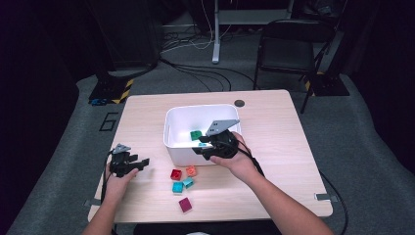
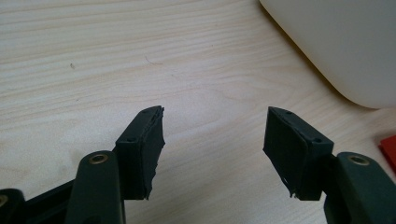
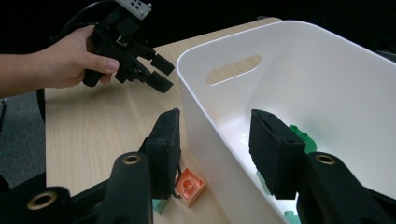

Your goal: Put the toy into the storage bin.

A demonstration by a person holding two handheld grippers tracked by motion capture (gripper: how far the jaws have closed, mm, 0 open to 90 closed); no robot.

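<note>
A white bin (image 1: 171,128) stands at the table's middle with a green brick (image 1: 195,134) inside. My right gripper (image 1: 199,146) hangs open at the bin's front wall. In the right gripper view the gripper (image 3: 215,121) straddles that wall (image 3: 205,121), one jaw outside and one inside, holding nothing. Under the outer jaw lies an orange brick (image 3: 189,185), and the green brick (image 3: 303,137) peeks past the inner jaw. My left gripper (image 1: 144,164) rests open low over bare wood left of the bin, empty (image 2: 215,112).
Red (image 1: 175,174), orange (image 1: 191,171), teal (image 1: 188,182), cyan (image 1: 177,187) and magenta (image 1: 185,204) bricks lie in front of the bin. The bin's corner (image 2: 345,46) and a red brick edge (image 2: 390,149) sit right of the left jaws. A chair (image 1: 288,44) stands beyond the table.
</note>
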